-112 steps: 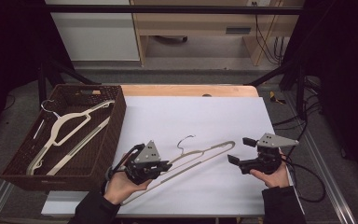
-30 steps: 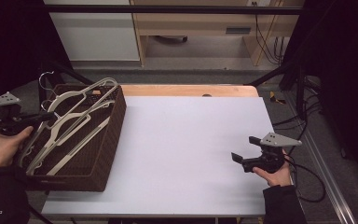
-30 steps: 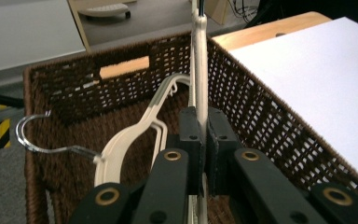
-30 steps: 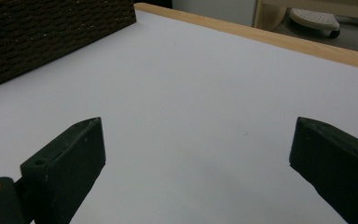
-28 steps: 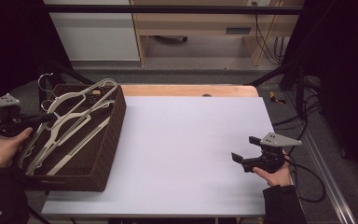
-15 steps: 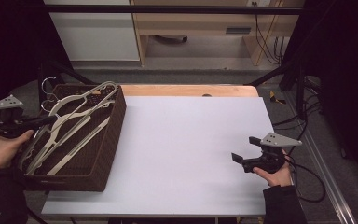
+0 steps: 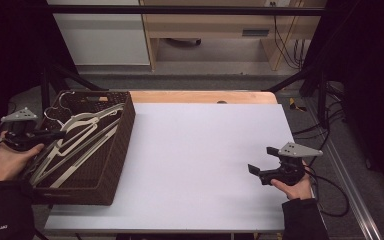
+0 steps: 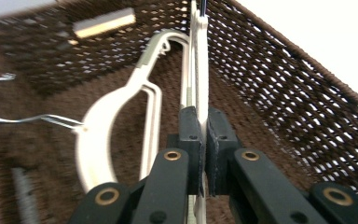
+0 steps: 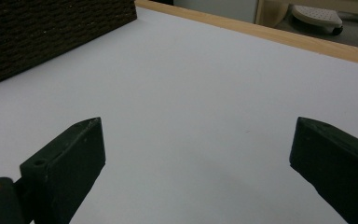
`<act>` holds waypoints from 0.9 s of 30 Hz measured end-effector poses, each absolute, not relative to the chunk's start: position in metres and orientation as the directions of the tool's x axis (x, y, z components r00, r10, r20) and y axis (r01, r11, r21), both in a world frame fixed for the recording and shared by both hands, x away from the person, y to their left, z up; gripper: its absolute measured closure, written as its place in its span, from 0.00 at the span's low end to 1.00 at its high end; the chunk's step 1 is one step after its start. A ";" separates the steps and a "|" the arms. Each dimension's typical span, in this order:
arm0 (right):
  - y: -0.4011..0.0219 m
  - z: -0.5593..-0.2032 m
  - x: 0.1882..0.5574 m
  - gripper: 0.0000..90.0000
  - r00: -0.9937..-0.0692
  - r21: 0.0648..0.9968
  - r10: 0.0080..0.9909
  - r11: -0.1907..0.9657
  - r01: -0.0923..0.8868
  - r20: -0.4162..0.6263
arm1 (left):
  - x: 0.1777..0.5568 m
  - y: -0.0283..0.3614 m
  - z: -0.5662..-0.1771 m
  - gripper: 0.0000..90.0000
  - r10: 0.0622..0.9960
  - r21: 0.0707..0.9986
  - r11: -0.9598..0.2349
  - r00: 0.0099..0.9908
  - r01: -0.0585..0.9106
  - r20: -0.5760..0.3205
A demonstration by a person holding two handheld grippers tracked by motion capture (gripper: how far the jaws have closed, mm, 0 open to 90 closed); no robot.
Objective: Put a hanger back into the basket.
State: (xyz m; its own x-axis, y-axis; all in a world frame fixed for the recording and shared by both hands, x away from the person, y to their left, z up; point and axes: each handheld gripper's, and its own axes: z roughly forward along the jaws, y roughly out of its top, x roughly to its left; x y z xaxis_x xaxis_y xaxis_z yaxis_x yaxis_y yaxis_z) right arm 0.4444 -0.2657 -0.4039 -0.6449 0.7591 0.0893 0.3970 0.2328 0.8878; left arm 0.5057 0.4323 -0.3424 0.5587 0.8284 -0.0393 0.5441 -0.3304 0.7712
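A: Your left hand-held gripper is clenched on the thin cream plastic clothes hanger, edge-on over the dark brown woven wicker basket at the bench's left end.

B: Next?

A: I'd lower and release it; another cream hanger lies below, its wire hook could snag. Your right hand-held gripper waits, jaws wide, on the white bench.

High view sits above the near edge, looking forward and down over the whole table, with the basket at left and floor and furniture beyond. Left gripper view is super close, aimed along its jaws into the basket at a hanger. Right gripper view hangs low over the table, facing the far edge, and catches the basket too, so all three share it.
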 end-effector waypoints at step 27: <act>-0.266 -0.404 0.444 0.04 -0.646 0.890 0.759 0.235 0.390 0.083 | 0.479 0.438 -0.357 0.56 0.942 0.827 -0.110 0.323 0.551 -0.090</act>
State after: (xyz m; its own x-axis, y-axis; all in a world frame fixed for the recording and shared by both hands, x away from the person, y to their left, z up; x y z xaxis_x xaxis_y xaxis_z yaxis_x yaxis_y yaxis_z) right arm 0.4441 -0.2655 -0.4036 -0.6456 0.7592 0.0826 0.3900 0.2349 0.8903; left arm 0.4792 0.4385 -0.3574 0.3231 0.9421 -0.0900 0.5507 -0.1098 0.8274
